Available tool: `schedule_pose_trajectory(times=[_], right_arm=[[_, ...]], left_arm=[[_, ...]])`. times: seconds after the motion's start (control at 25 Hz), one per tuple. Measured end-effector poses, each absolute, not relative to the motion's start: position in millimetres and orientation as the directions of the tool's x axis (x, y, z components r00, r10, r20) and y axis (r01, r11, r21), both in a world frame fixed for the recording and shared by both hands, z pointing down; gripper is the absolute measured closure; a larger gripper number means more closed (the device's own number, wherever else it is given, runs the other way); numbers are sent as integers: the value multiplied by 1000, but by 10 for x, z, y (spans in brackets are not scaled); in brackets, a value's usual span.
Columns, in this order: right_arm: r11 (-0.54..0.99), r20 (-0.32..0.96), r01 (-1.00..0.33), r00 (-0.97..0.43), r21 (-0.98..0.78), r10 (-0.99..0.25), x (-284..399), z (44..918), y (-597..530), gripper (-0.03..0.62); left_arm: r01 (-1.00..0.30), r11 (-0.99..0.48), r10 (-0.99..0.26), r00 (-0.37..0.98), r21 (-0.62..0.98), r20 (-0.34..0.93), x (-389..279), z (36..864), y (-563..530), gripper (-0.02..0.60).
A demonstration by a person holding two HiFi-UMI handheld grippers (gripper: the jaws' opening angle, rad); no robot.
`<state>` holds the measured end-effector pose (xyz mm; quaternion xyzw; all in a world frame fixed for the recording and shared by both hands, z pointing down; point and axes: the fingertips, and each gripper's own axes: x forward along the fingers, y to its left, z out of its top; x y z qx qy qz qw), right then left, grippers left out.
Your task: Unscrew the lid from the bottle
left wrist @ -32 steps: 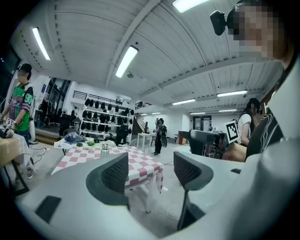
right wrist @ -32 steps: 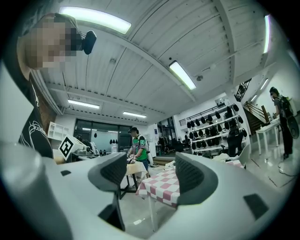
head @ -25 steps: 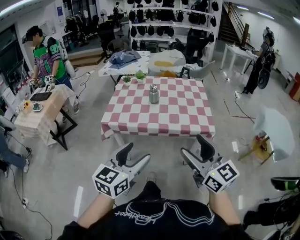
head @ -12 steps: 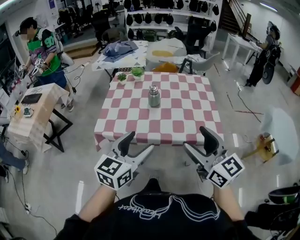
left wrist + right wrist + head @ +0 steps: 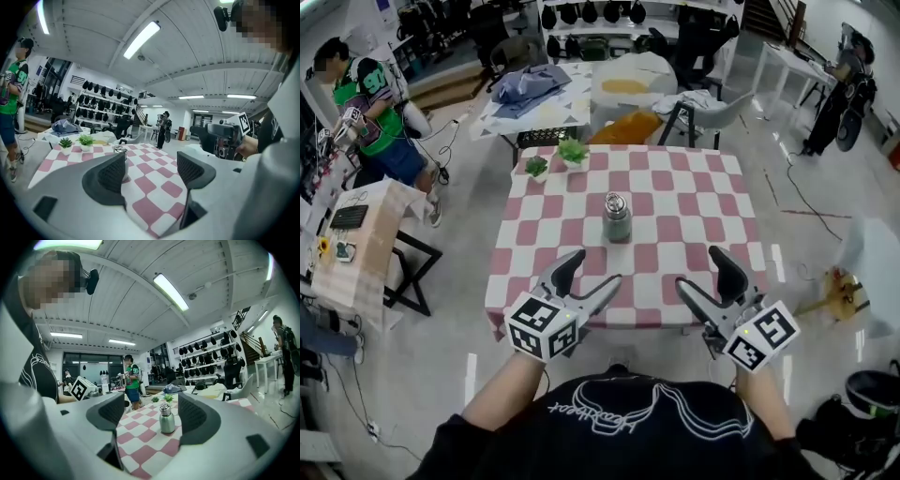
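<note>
Bottle (image 5: 617, 218), a small steel one with its lid (image 5: 616, 200) on top, stood upright near the middle of the desk (image 5: 694, 202), which was covered with a red-and-white checked cloth. At the far left of the head view a person in a green shirt (image 5: 366, 98) stood beside a side table (image 5: 366, 234). Two small potted plants (image 5: 574, 150) sat at the desk's far left corner, well apart from the bottle. The left gripper (image 5: 592, 268) was held at the desk's near edge, to the left of the bottle and short of it. Its jaws had just been opening and stood wide apart, with nothing between them and touching nothing. In the left gripper view the bottle showed partly behind the left-hand jaw, farther off on the cloth. Its marker cube (image 5: 544, 328) sat just ahead of the person's forearm. To the right of the bottle, the right gripper (image 5: 700, 268) was held at the same near edge. Its jaws were likewise spread wide and empty. In the right gripper view the bottle appeared in the gap between them, but it was well ahead on the desk and untouched by either pad. At the far right a person in dark clothes (image 5: 848, 89) stood on the floor, away from the desk.
</note>
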<state>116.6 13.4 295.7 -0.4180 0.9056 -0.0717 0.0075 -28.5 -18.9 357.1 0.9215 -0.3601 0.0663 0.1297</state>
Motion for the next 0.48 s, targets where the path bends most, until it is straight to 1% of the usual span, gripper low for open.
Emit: schedule_pose_trajectory(times=[0.2, 0.48], right_arm=[[633, 75, -759, -648, -152, -758, 1102, 3083, -311, 244], [617, 133, -764, -642, -190, -755, 1084, 3394, -723, 244]], left_arm=[[-673, -723, -625, 734, 155, 266, -221, 3820, -699, 247], [-659, -731, -596, 743, 177, 304, -138, 4219, -1153, 247]])
